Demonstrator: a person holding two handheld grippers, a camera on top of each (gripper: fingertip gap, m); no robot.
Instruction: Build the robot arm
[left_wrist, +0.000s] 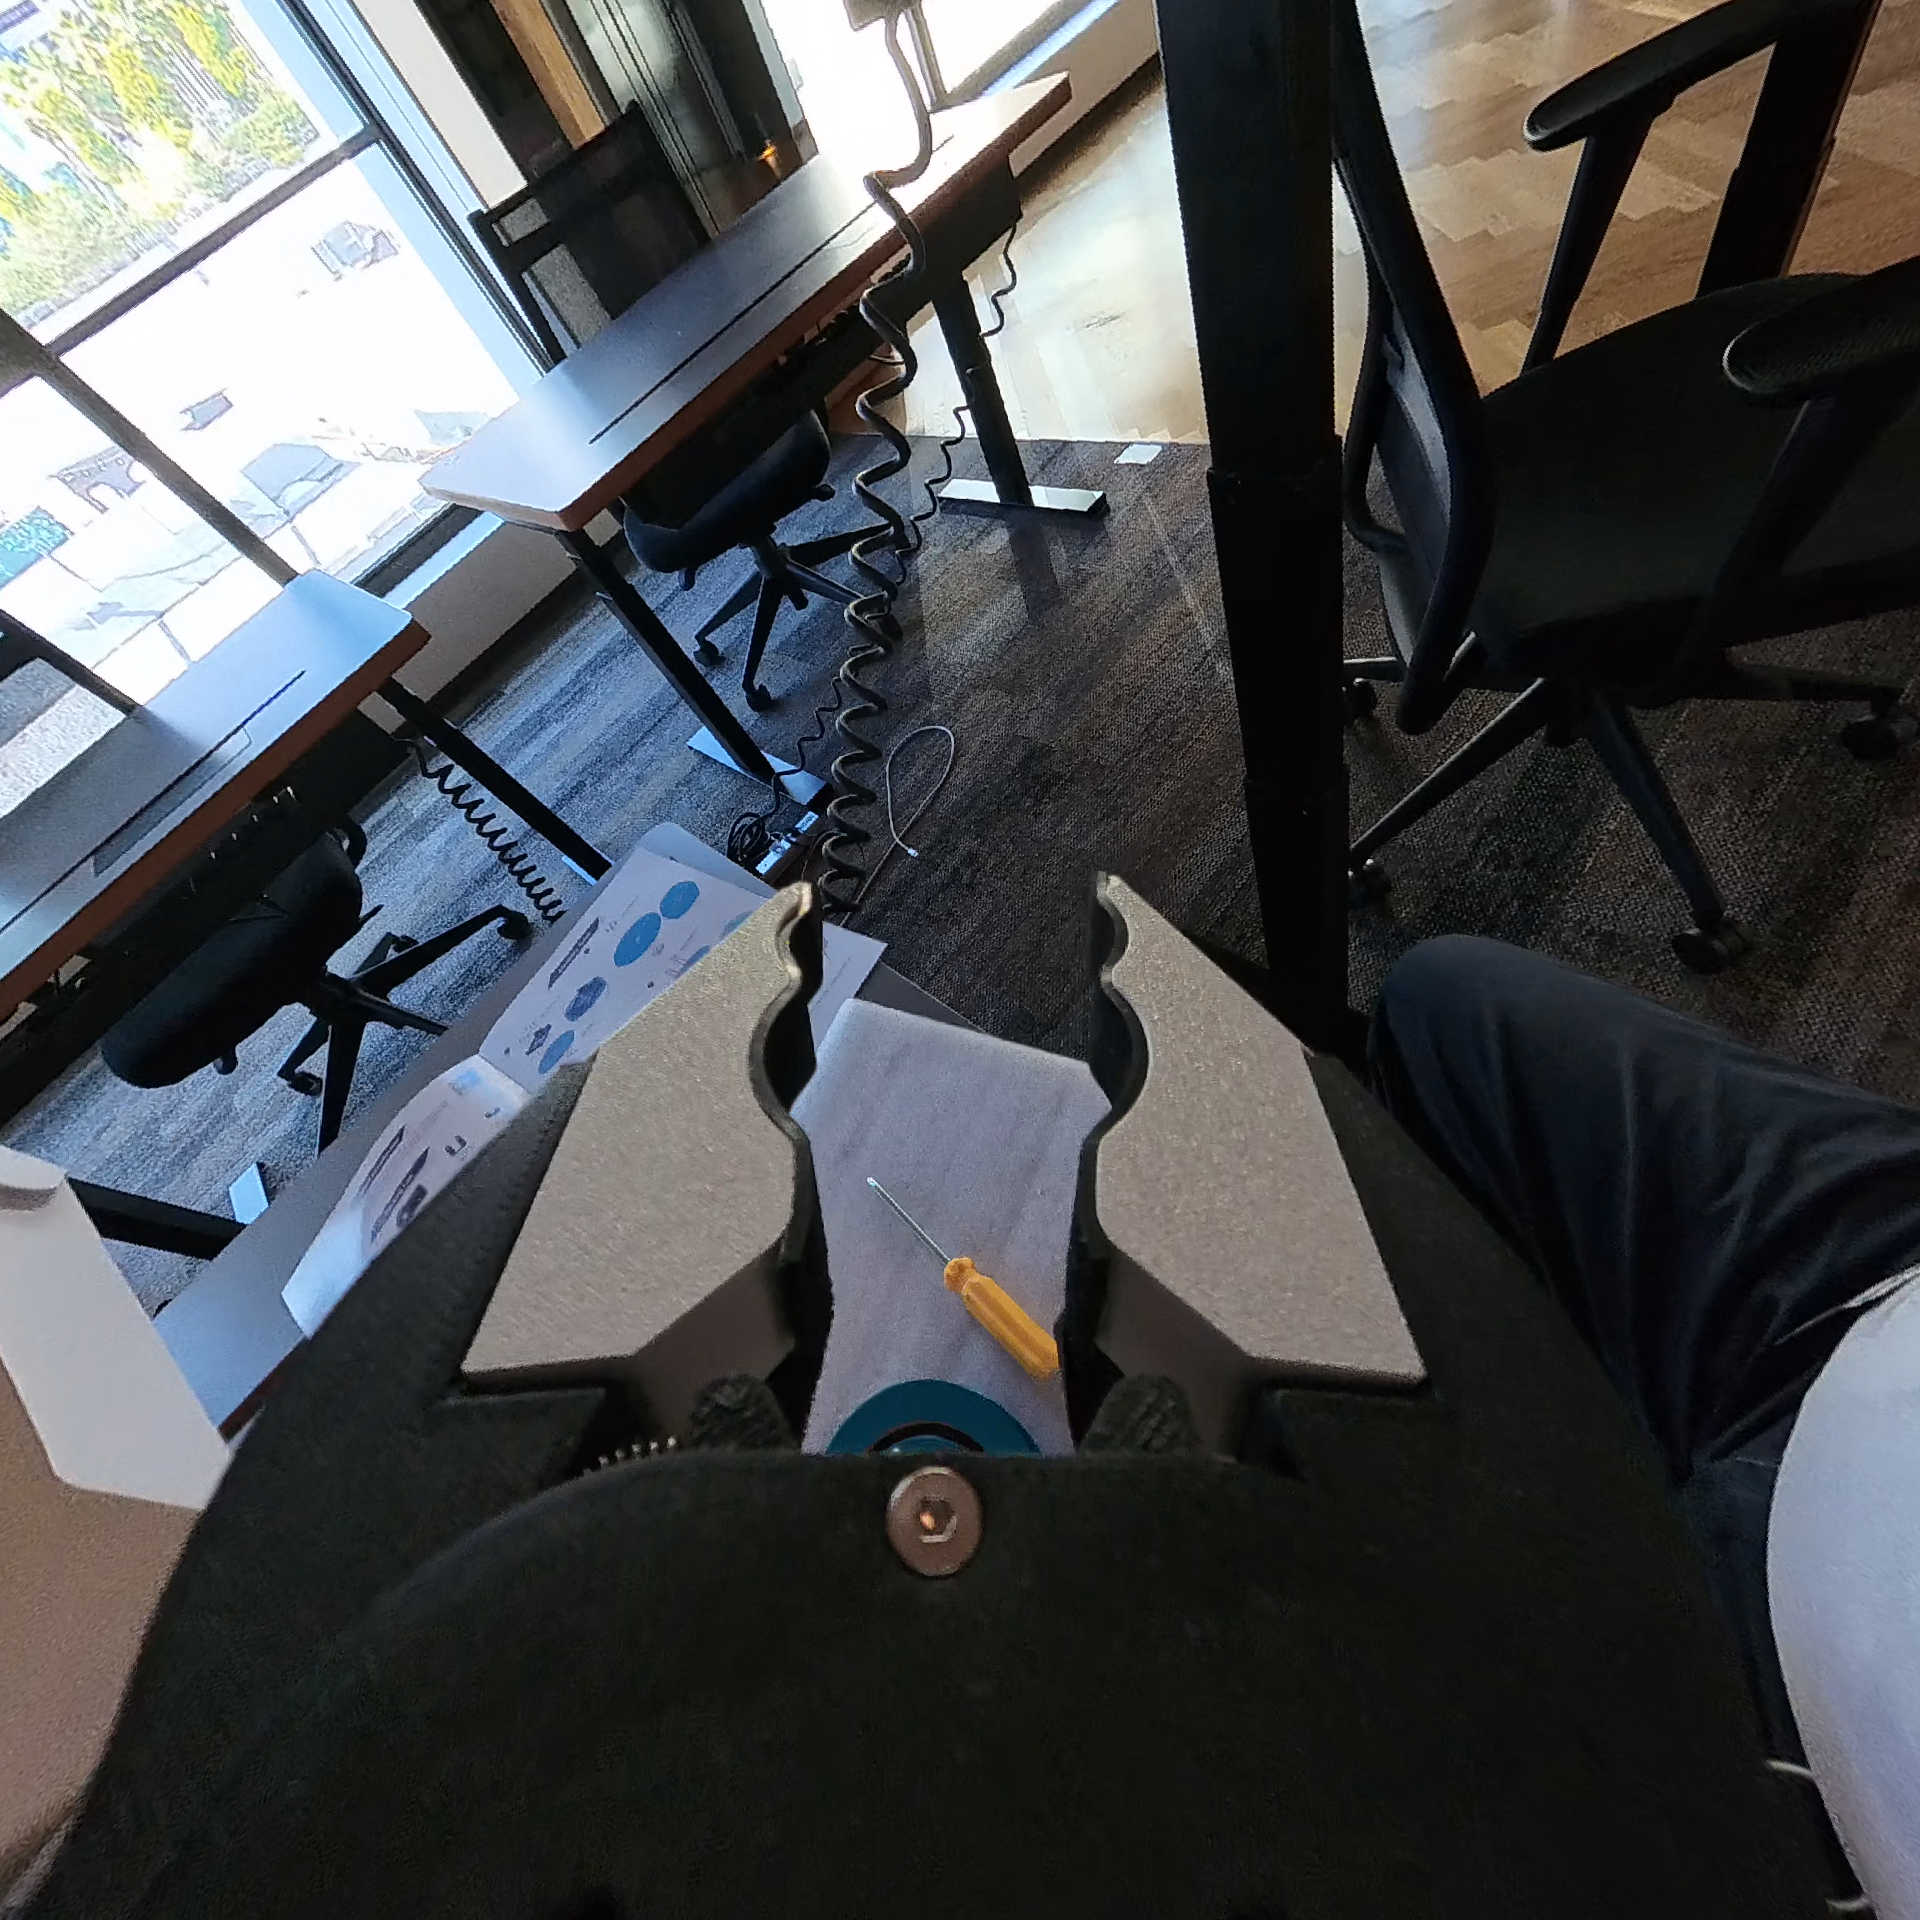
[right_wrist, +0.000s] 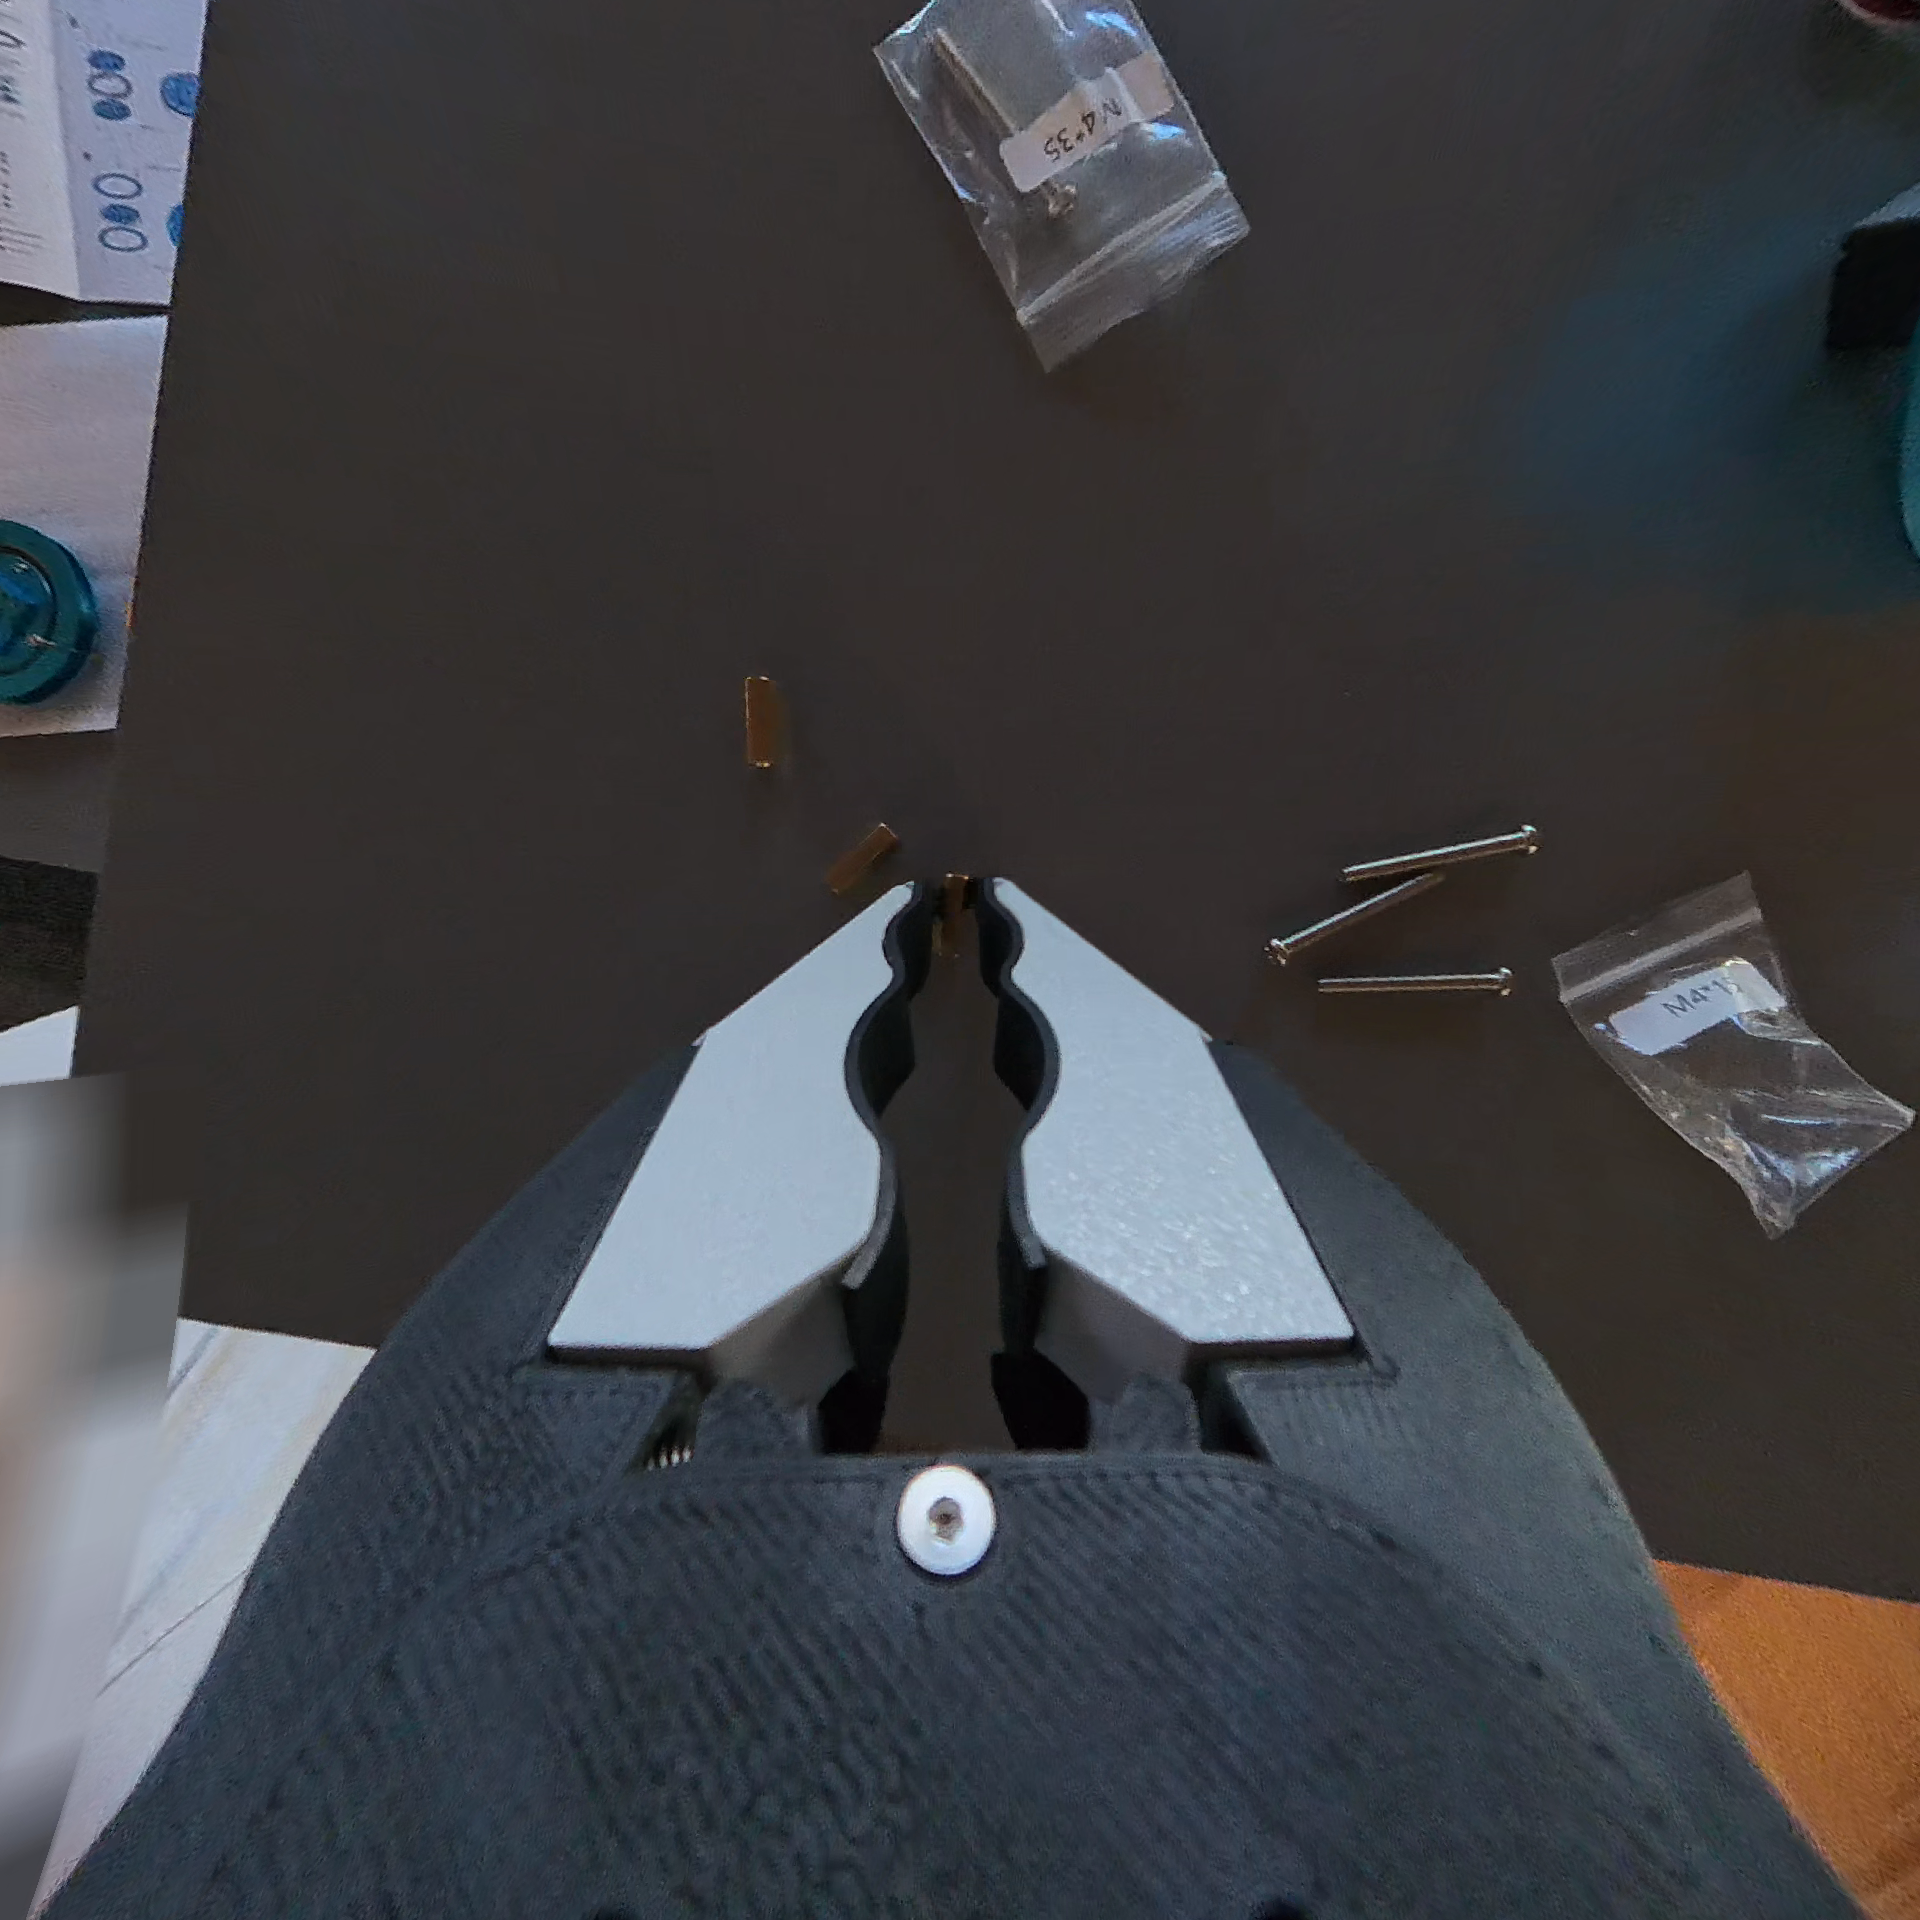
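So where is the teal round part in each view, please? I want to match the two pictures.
Left wrist view: the teal round part lies bottom centre on white foam, partly hidden behind the gripper body.
Right wrist view: it is at the left edge, mid-height, on the same foam.
Shared landmark: the printed sheet with blue circles.

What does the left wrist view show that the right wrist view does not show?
Only the left wrist view: open left tongs above a yellow screwdriver on white foam, plus desks and office chairs.
Only the right wrist view: right tongs closed on a brass standoff, two more standoffs beside, three long screws, two plastic bags.
Both: the teal round part and the printed sheet.
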